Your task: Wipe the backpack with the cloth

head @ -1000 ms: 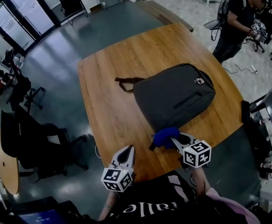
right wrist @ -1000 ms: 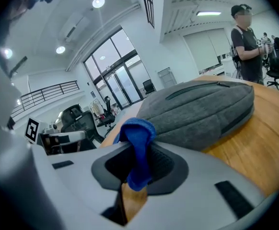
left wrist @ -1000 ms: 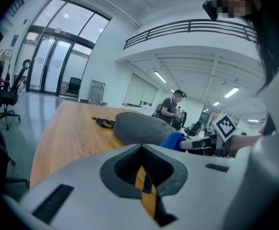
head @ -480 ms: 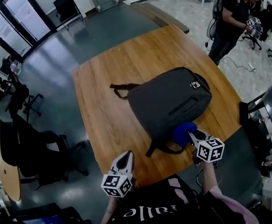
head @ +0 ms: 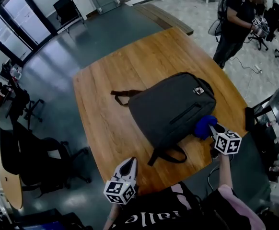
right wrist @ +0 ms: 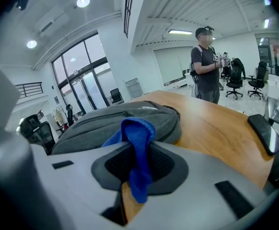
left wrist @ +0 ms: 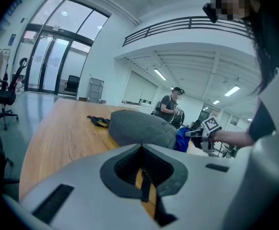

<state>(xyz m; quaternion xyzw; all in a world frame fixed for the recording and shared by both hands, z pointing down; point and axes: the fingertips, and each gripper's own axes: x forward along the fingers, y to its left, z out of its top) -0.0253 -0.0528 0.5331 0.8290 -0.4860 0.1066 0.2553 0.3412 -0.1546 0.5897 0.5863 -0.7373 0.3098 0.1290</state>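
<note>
Over the last second the right gripper [head: 215,128] has carried the blue cloth [head: 204,125] rightward and a little forward along the near edge of the backpack [head: 170,108]. The left gripper [head: 128,165] has hardly shifted. The right gripper's jaws are pinched on the cloth, which bunches up just ahead of the tips and hangs down between them. The cloth touches the grey backpack's side, directly in front of this gripper. The backpack lies flat on the wooden table [head: 106,123], stretching away to the gripper's front and left. A loop of its strap [head: 166,155] lies to the gripper's left, and its dark carry handle [head: 122,94] is at the far end. Beyond the table's far corner stands a person [head: 231,25]. The left gripper hovers well apart to the left, over the table's near edge, its jaws pressed together on nothing.
</note>
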